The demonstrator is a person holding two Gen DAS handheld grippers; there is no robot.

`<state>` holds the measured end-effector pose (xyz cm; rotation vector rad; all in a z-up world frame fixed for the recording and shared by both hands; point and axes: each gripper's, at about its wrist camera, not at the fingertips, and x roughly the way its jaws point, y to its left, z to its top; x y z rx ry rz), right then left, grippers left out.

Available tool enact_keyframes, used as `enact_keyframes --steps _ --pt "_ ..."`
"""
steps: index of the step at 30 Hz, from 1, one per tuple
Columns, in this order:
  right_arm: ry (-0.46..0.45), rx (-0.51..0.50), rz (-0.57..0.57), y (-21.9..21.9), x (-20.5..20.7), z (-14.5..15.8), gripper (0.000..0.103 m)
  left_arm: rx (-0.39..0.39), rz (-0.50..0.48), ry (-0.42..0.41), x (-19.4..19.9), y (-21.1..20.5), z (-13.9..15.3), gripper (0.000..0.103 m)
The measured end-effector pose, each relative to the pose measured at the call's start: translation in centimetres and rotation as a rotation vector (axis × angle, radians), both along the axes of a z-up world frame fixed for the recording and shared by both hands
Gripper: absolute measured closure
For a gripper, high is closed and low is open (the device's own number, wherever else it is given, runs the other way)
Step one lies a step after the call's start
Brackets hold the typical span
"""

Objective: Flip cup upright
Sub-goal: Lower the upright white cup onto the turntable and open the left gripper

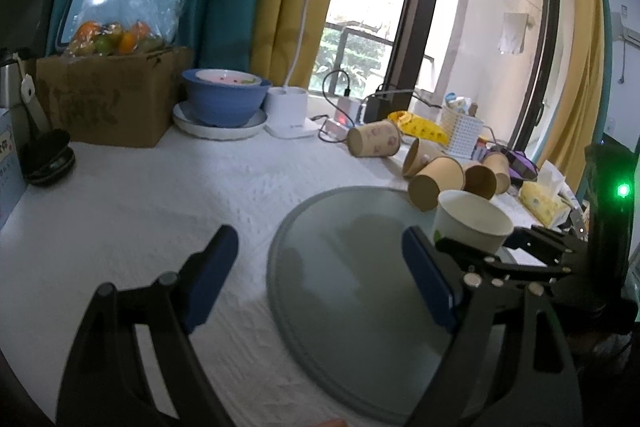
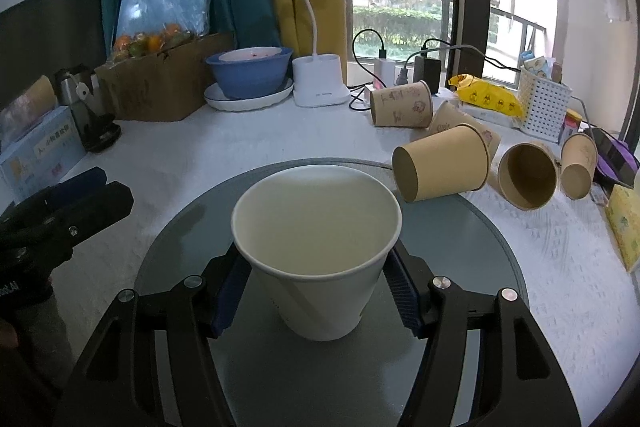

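My right gripper (image 2: 316, 291) holds the white cup (image 2: 316, 247). The cup stands up straight with its open mouth on top. A blue pad (image 2: 230, 297) presses on each side of it, low on the wall. I can see right down into the cup. It sits over the round gray tray (image 2: 460, 239), near the middle, but I cannot tell if its bottom touches the tray.

My left gripper (image 1: 316, 279) is wide open and holds nothing. Its two blue pads (image 1: 208, 279) are far apart. It hangs over the near left edge of the tray (image 1: 340, 287). From there I see the white cup (image 1: 472, 221) on the right side, with my right gripper (image 1: 480, 251) around it.

The tray lies on a white cloth (image 2: 248, 143) that covers the table. Behind the tray, on the right, are brown cups (image 2: 444, 163). They lie on their sides in a loose bunch, and some touch each other. One of them pokes over the far right edge of the tray.

At the back are a white lamp (image 2: 316, 83), a blue bowl (image 2: 250, 73) on a white plate, and a brown box (image 2: 160, 91) with a bag of fruit on top. A white basket (image 2: 544, 103) stands far to the right.
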<state>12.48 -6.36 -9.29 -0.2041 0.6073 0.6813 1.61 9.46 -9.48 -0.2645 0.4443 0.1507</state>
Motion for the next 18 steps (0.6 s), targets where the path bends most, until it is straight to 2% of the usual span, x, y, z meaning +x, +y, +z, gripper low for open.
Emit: enact_keyframes --steps 18 --pt "0.005 -0.021 -0.012 0.26 0.00 -0.10 0.034 -0.011 0.001 -0.004 -0.27 0.01 0.22 0.018"
